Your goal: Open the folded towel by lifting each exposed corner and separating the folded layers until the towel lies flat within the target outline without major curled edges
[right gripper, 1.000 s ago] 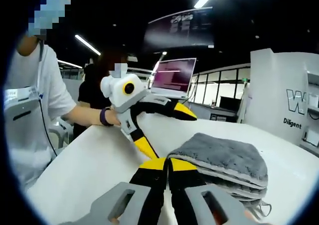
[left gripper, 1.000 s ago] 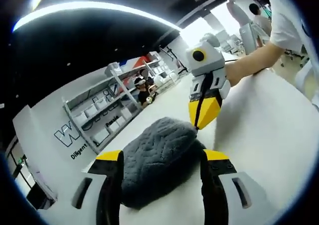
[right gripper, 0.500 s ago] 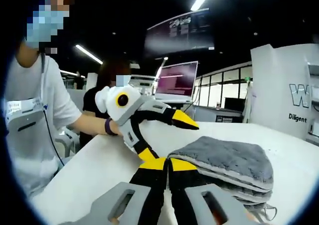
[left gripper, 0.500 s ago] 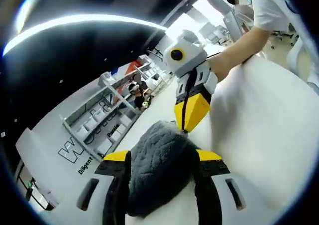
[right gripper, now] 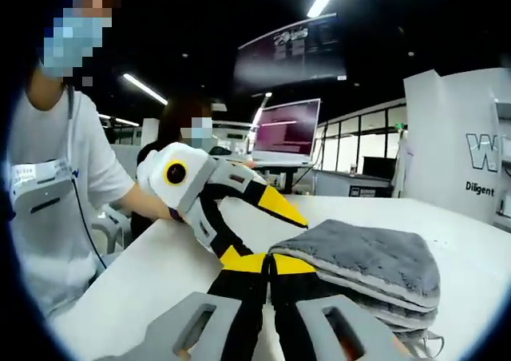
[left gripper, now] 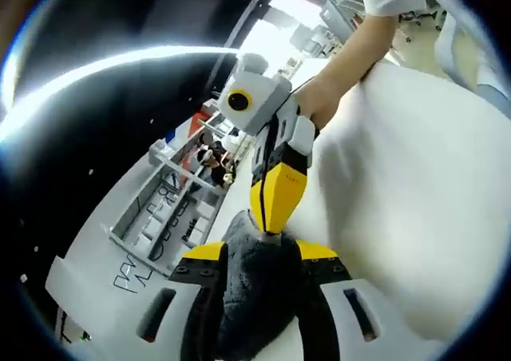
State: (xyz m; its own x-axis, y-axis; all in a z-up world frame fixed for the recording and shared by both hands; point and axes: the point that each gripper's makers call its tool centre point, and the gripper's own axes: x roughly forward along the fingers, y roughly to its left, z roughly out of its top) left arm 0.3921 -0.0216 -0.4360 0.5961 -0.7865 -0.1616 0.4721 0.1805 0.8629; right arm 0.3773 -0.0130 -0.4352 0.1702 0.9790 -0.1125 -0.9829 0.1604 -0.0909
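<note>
Lower centre, towel (right gripper: 359, 265) still lying folded on table (right gripper: 152, 273); right tool (right gripper: 267, 263) pinching its corner, left tool (left gripper: 257, 253) spread, straddling it

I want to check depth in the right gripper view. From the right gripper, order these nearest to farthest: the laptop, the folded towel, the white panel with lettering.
1. Folded grey towel, touching the right gripper, just to its right.
2. White panel with lettering, beyond the table's far edge, at right.
3. Laptop, farther back, upper centre.
</note>
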